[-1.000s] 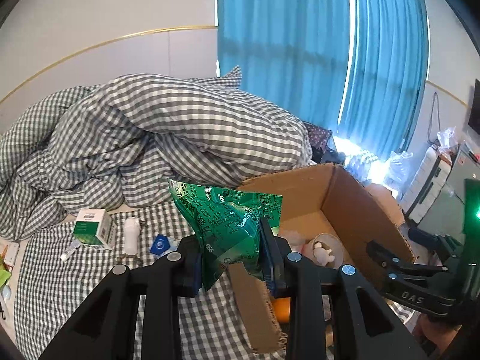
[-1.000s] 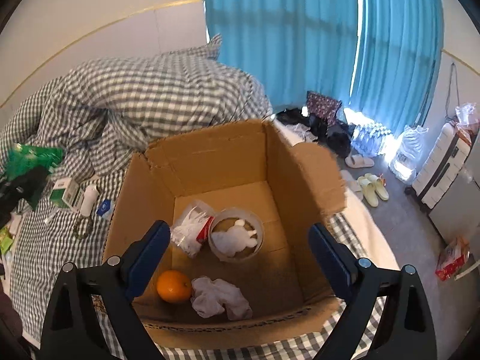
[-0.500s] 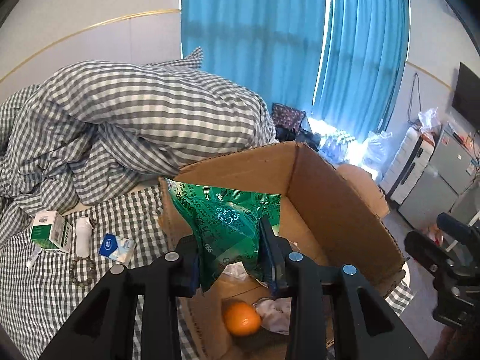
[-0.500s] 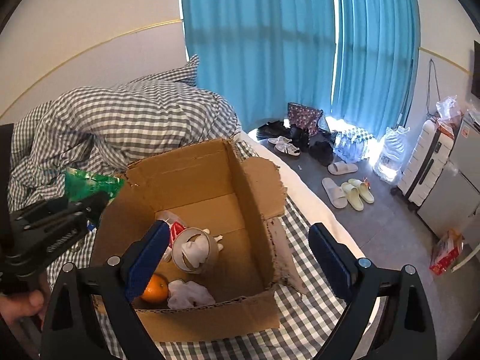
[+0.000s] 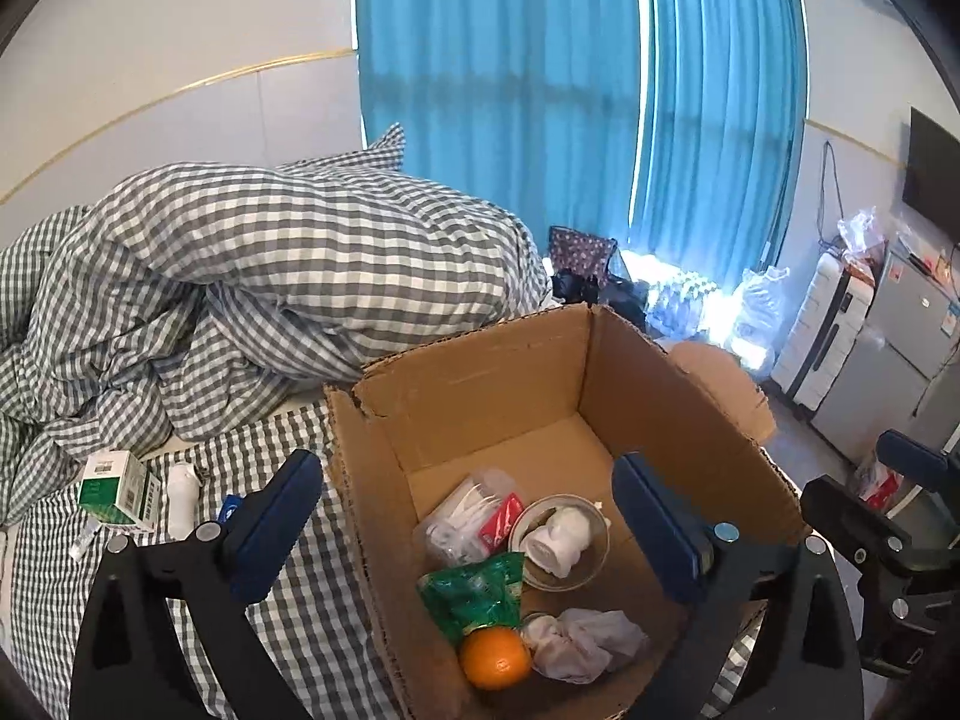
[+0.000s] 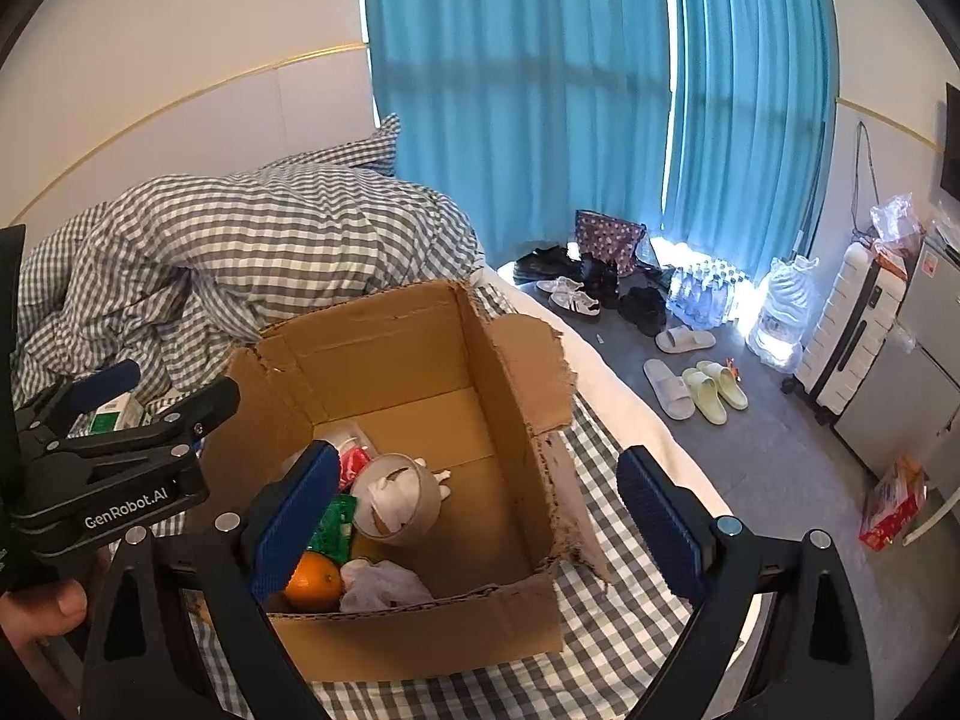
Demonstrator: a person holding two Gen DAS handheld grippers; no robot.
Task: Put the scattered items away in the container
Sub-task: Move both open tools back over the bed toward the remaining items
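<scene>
An open cardboard box (image 5: 480, 384) (image 6: 384, 342) stands on the checked bed. Inside lie a green snack bag (image 5: 474, 594) (image 6: 333, 525), an orange (image 5: 495, 657) (image 6: 312, 582), a round tub with a white figure (image 5: 561, 540) (image 6: 396, 501), a clear packet (image 5: 474, 516) and crumpled white tissue (image 5: 588, 642) (image 6: 384, 588). My left gripper (image 5: 468, 522) is open and empty above the box. My right gripper (image 6: 480, 516) is open and empty over the box's near right side. A green-white carton (image 5: 120, 489), a white bottle (image 5: 183, 498) and a blue packet (image 5: 231, 507) lie on the bed left of the box.
A bunched checked duvet (image 5: 252, 276) fills the bed behind the box. Blue curtains (image 6: 600, 90) hang behind. Shoes and slippers (image 6: 690, 378), water bottles (image 6: 780, 306), a suitcase (image 6: 858, 318) and a fridge (image 5: 900, 360) are on the floor to the right.
My left gripper opened and let go of the green snack bag, which now lies in the box by the orange. The left gripper also moved further over the box.
</scene>
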